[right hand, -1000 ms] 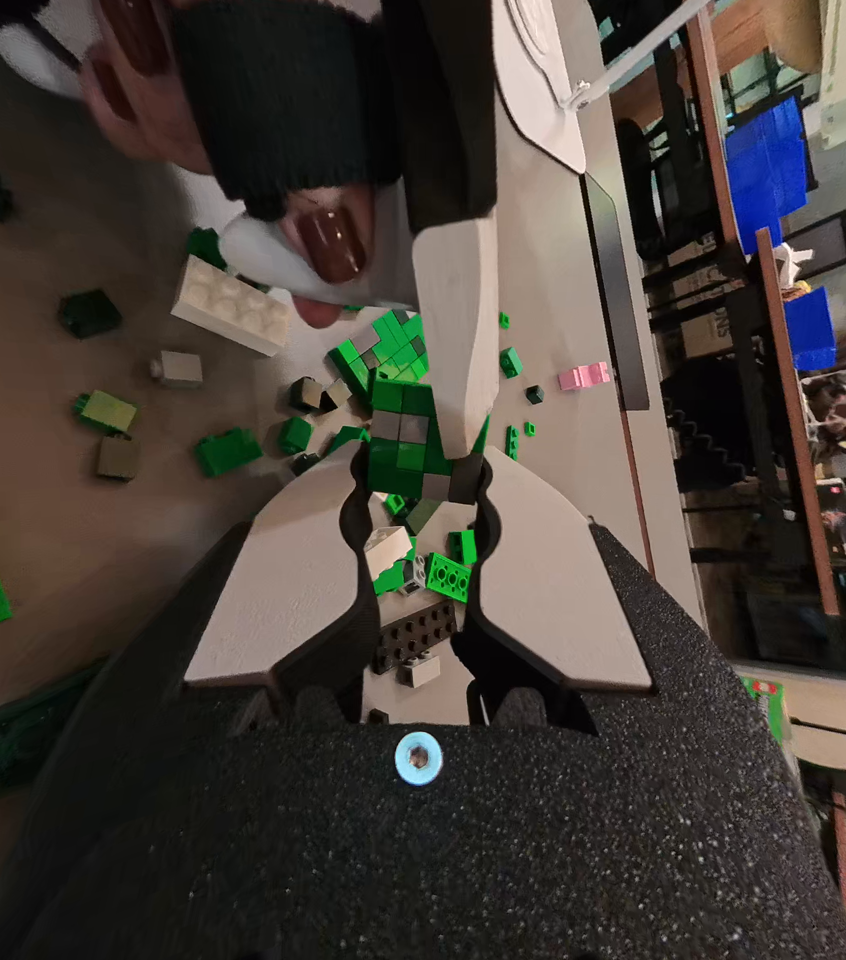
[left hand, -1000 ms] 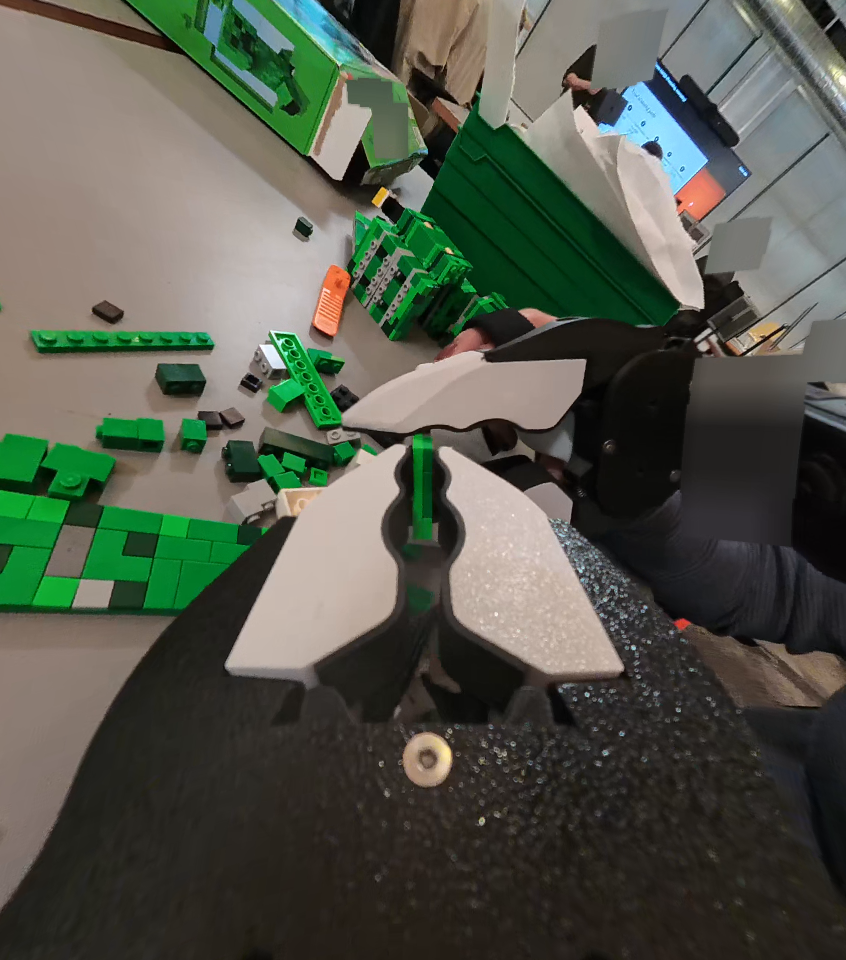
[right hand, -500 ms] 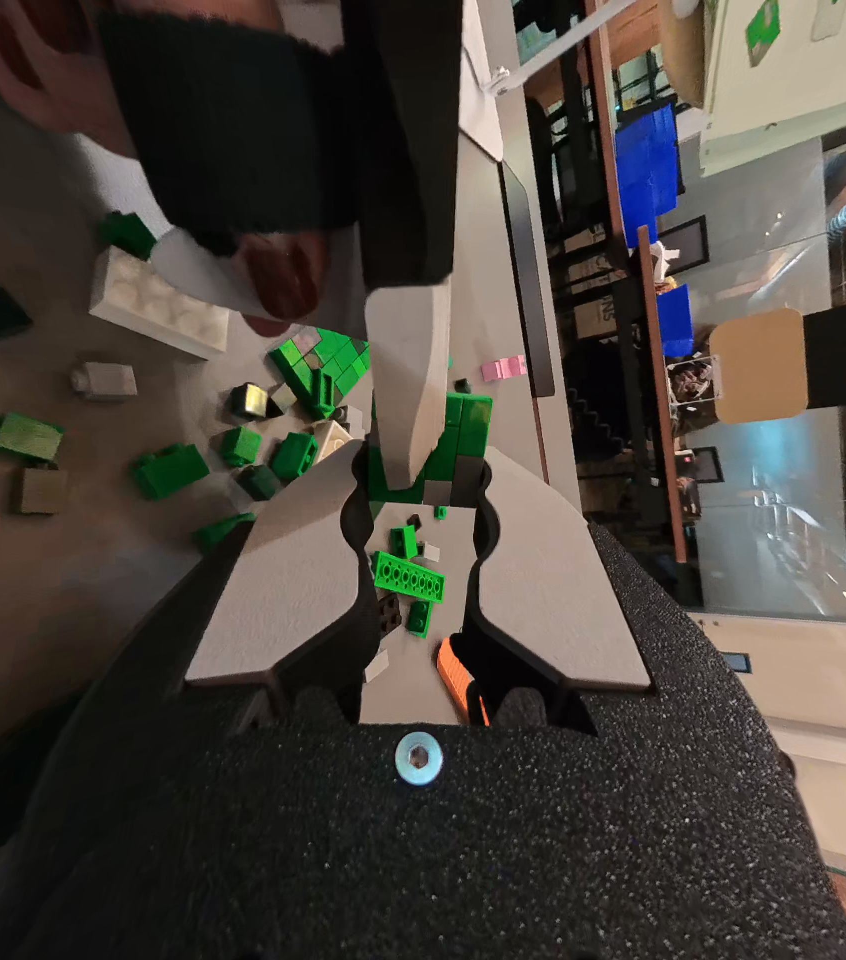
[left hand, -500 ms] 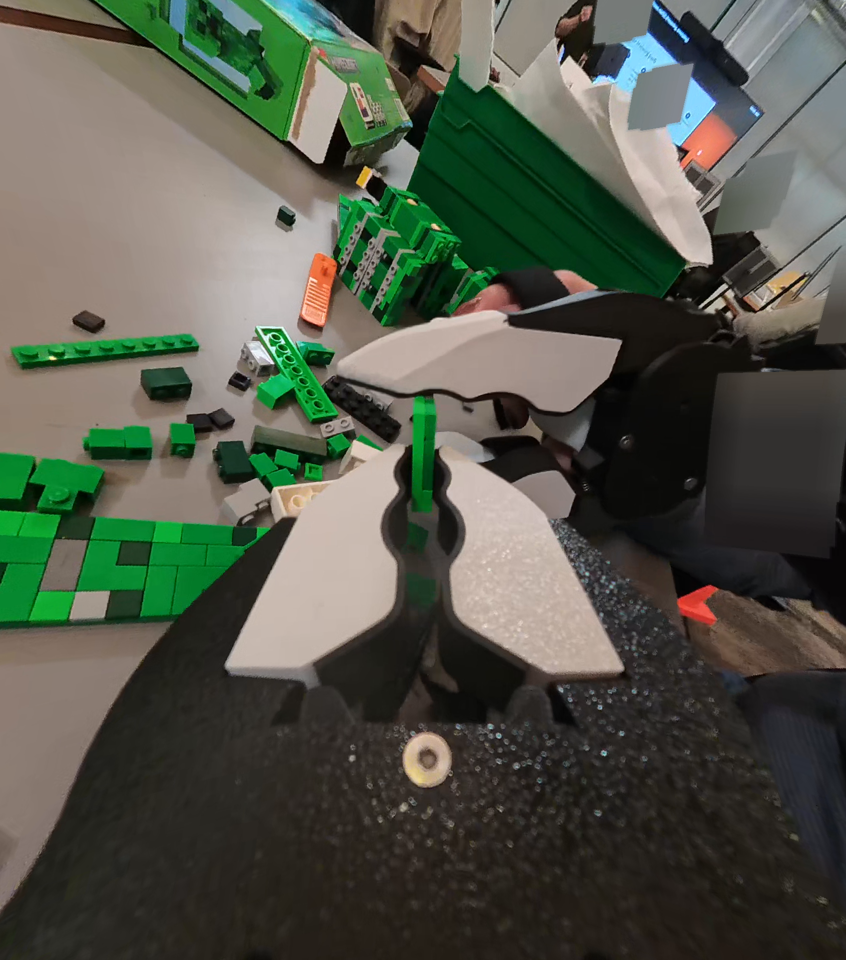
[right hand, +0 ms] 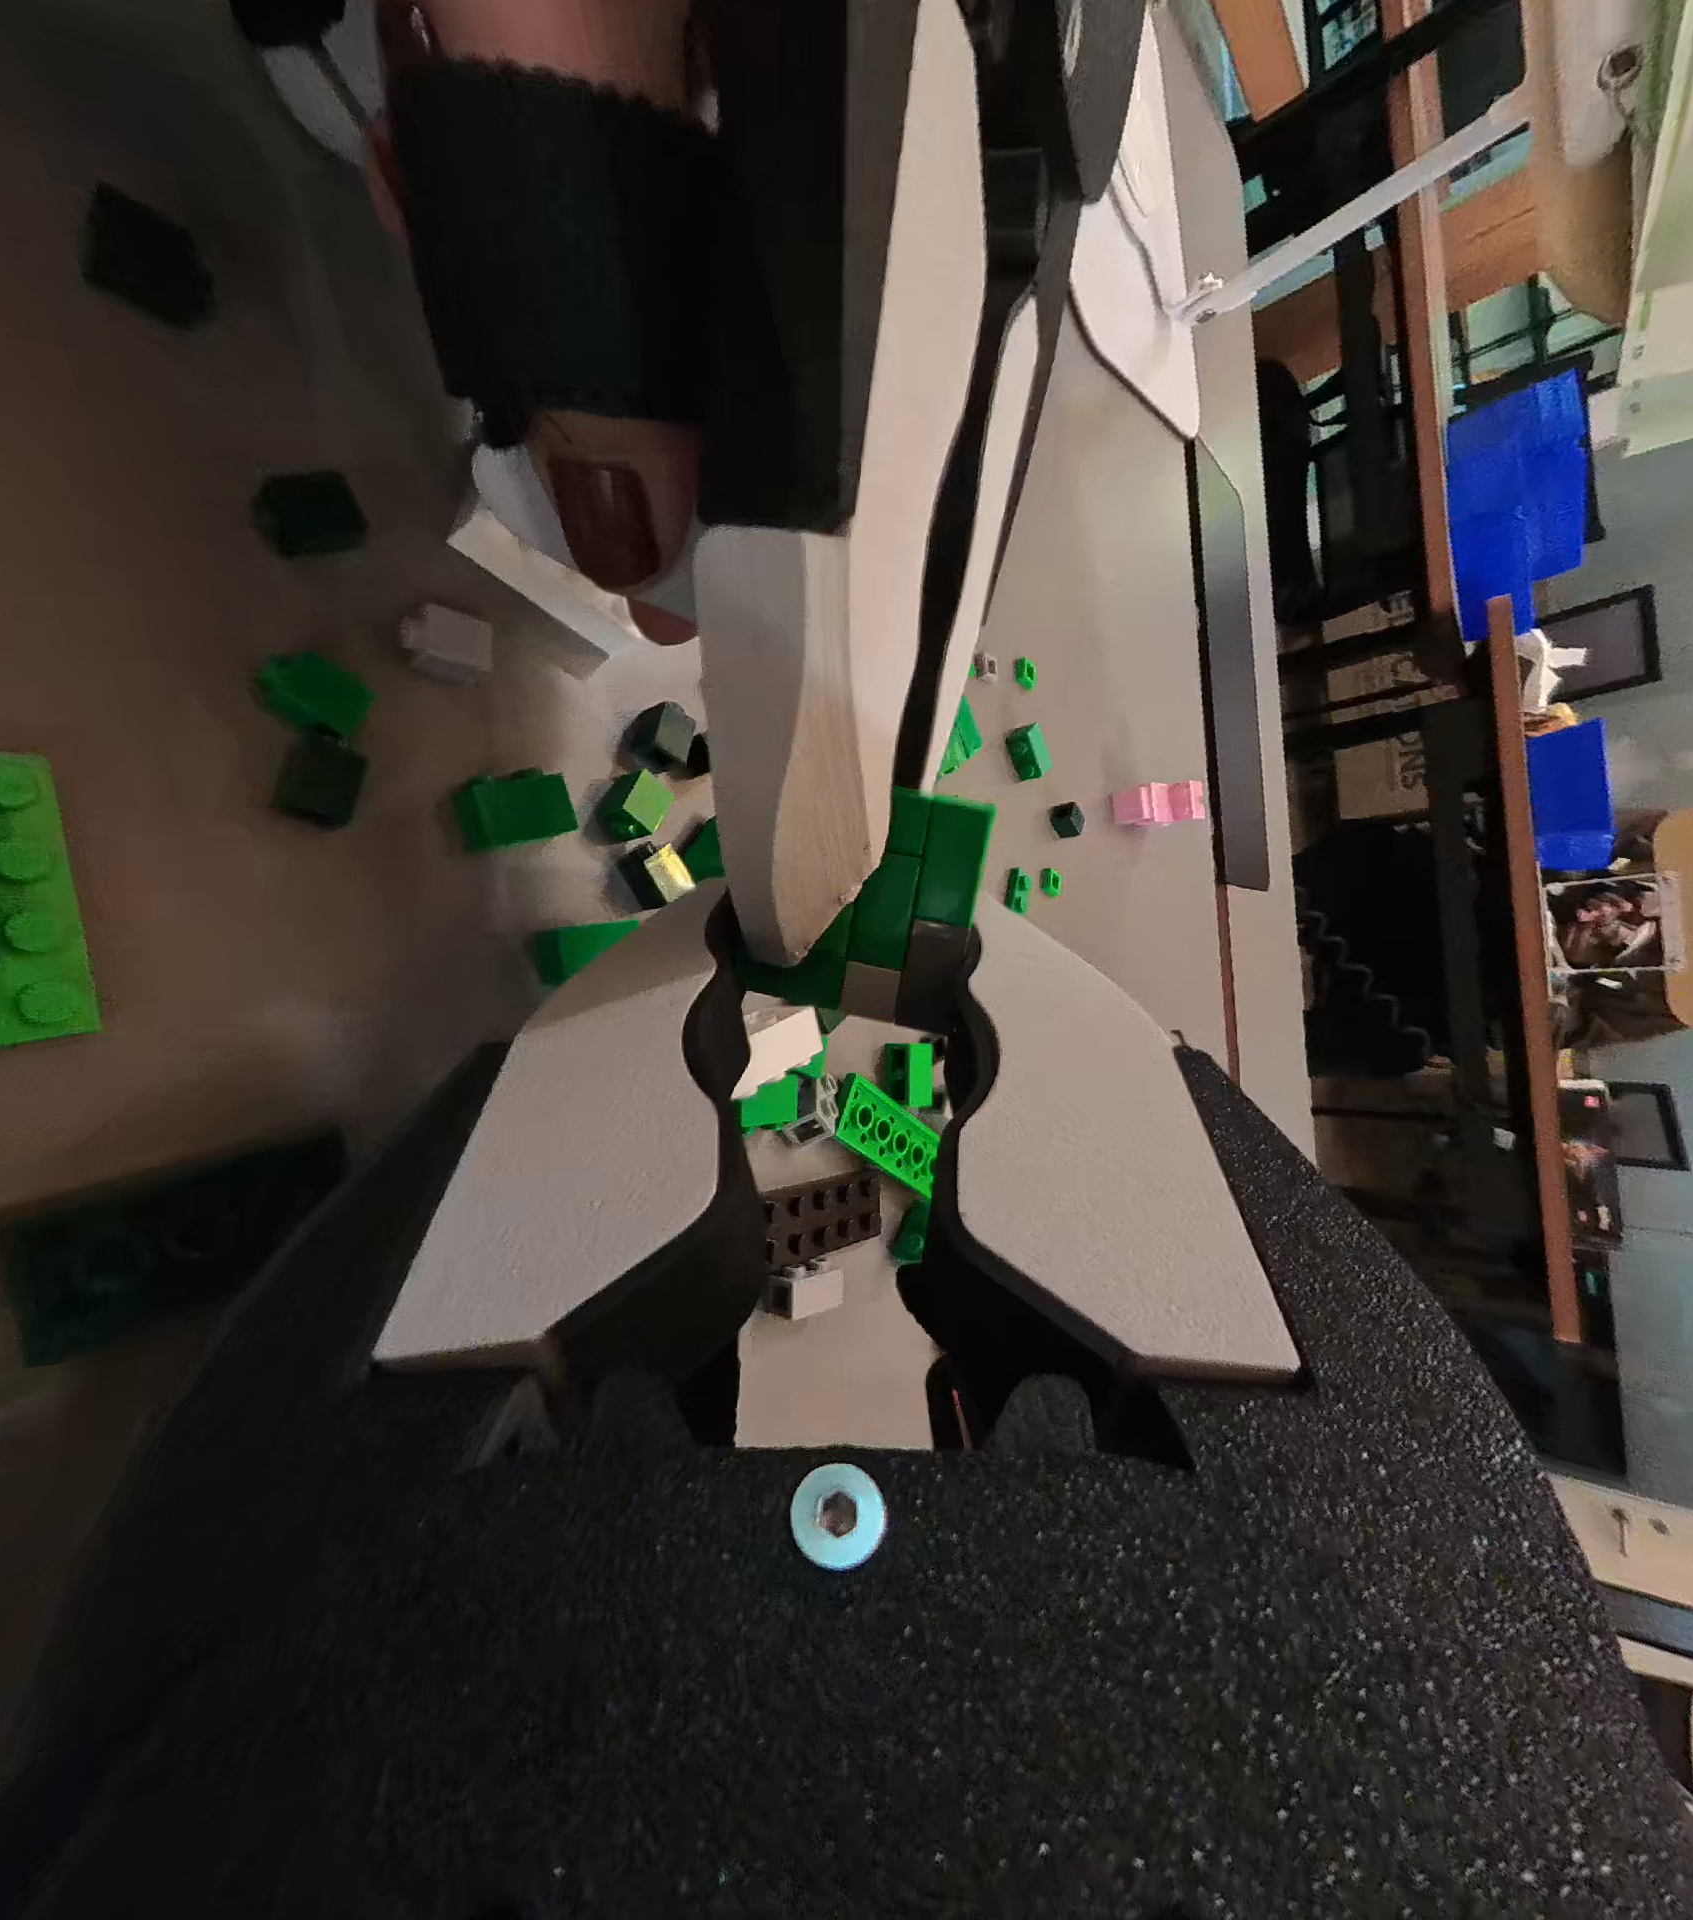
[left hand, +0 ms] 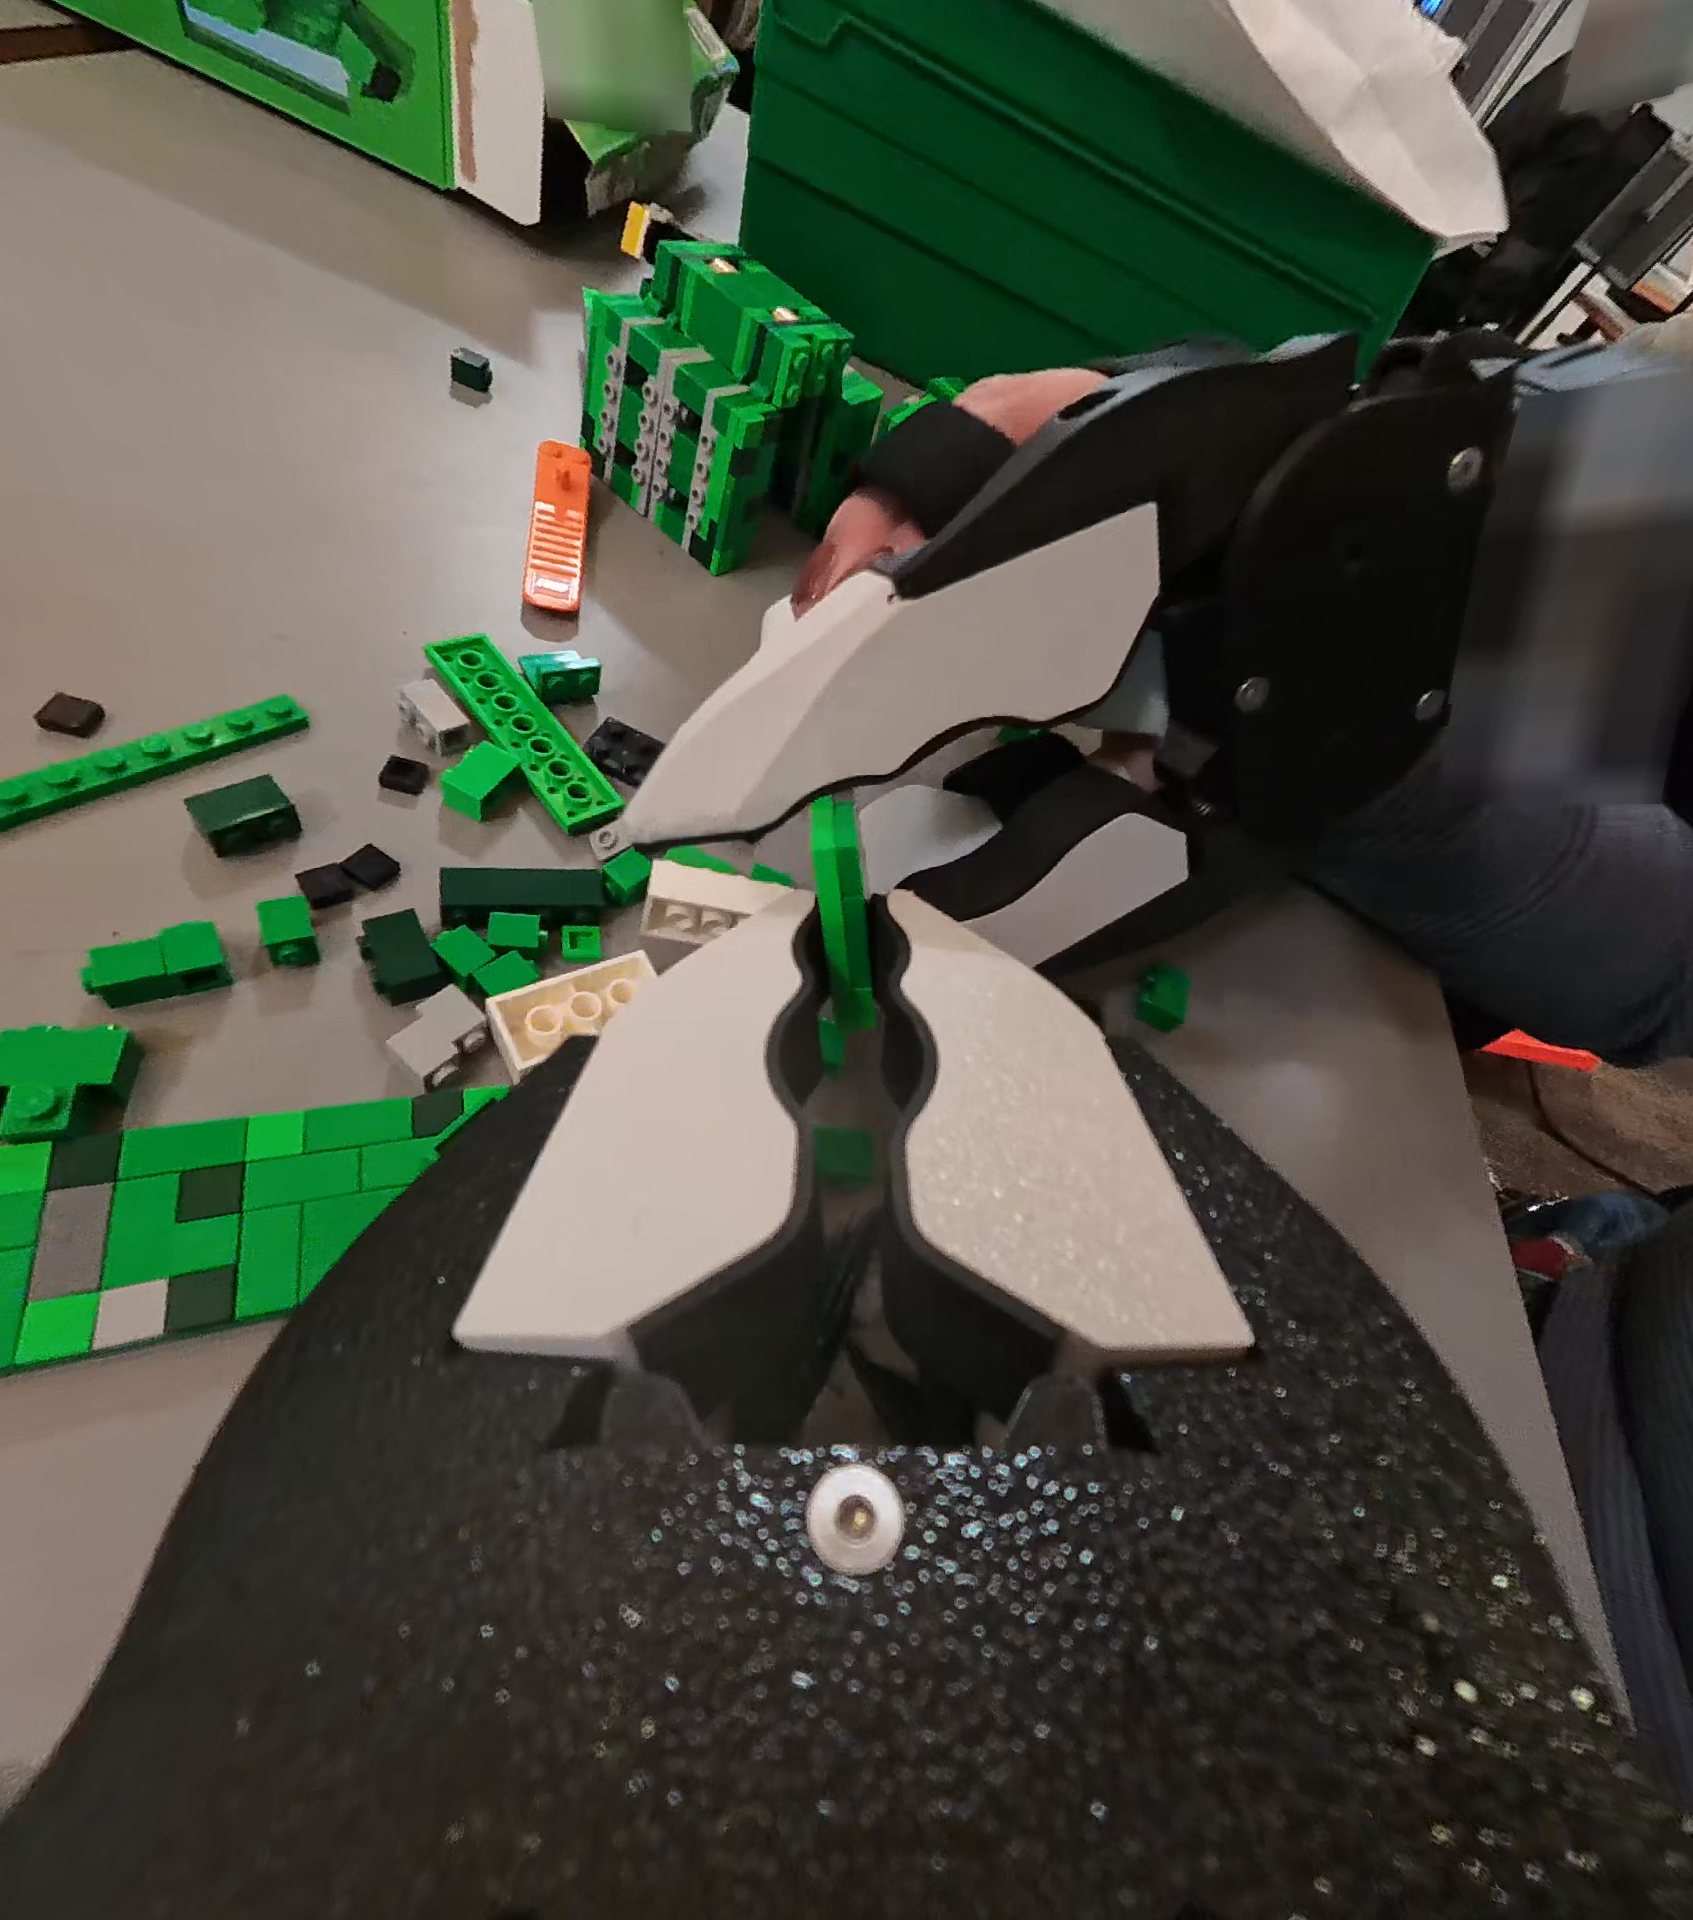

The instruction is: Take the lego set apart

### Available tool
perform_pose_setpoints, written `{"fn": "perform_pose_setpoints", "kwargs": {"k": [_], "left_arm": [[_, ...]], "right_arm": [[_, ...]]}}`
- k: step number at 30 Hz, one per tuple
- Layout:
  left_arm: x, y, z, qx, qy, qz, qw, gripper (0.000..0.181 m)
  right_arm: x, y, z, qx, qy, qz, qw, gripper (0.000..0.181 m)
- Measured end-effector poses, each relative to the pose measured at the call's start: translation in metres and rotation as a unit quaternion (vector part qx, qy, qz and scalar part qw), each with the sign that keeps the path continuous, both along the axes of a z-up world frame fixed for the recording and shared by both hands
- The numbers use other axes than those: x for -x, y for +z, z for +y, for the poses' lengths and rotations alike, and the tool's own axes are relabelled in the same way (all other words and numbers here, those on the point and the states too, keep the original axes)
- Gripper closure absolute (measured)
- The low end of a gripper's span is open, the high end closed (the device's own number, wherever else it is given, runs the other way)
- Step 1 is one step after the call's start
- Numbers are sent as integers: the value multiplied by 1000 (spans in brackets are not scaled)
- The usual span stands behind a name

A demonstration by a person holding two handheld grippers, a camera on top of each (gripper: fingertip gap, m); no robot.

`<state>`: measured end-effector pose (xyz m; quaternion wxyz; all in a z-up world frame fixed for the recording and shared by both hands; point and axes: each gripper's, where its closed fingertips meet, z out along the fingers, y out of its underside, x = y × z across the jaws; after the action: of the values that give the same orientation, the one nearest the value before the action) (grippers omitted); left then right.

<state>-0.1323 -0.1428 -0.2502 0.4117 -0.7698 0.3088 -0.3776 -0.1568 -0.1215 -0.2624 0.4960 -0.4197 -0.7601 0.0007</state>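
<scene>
Tools gripped one green tiled plate (left hand: 840, 914) from both edges, left tool (left hand: 847, 940) and right tool (right hand: 847, 966) pinching it, apparently to pry it apart above the brick-strewn desk (left hand: 198, 416).

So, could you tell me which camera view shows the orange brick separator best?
The left wrist view: the orange brick separator lies in full sight on the grey table, in front of the green block stack. In the right wrist view I cannot make it out.
</scene>
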Motion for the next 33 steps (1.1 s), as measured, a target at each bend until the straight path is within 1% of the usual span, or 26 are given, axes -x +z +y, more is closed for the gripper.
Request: {"fn": "perform_pose_setpoints", "kwargs": {"k": [1,4,7,9,12,17,23,26,33], "left_arm": [[0,0,1,4,5,-3,1000,175],[3,0,6,30,26,-30,999,175],[7,5,9,72,41,-95,992,175],[14,5,12,89,55,-116,988,175],[17,9,12,95,52,-133,985,175],[16,6,10,95,43,-123,987,175],[12,1,6,70,28,-76,994,174],[13,-6,6,48,27,-25,998,174],[11,-10,4,42,19,0,999,174]], "right_arm": [[0,0,1,-3,-3,0,1000,146],[2,1,7,-36,-27,-4,999,146],[4,6,12,-74,-45,-3,996,139],[5,12,10,-74,-43,19,996,141],[6,17,7,-59,-41,36,997,146],[5,13,5,-33,-39,24,998,146],[0,9,0,9,-16,19,1000,146],[-2,4,-2,24,-7,7,1000,147],[-5,-1,-6,46,3,-2,999,147]]}}
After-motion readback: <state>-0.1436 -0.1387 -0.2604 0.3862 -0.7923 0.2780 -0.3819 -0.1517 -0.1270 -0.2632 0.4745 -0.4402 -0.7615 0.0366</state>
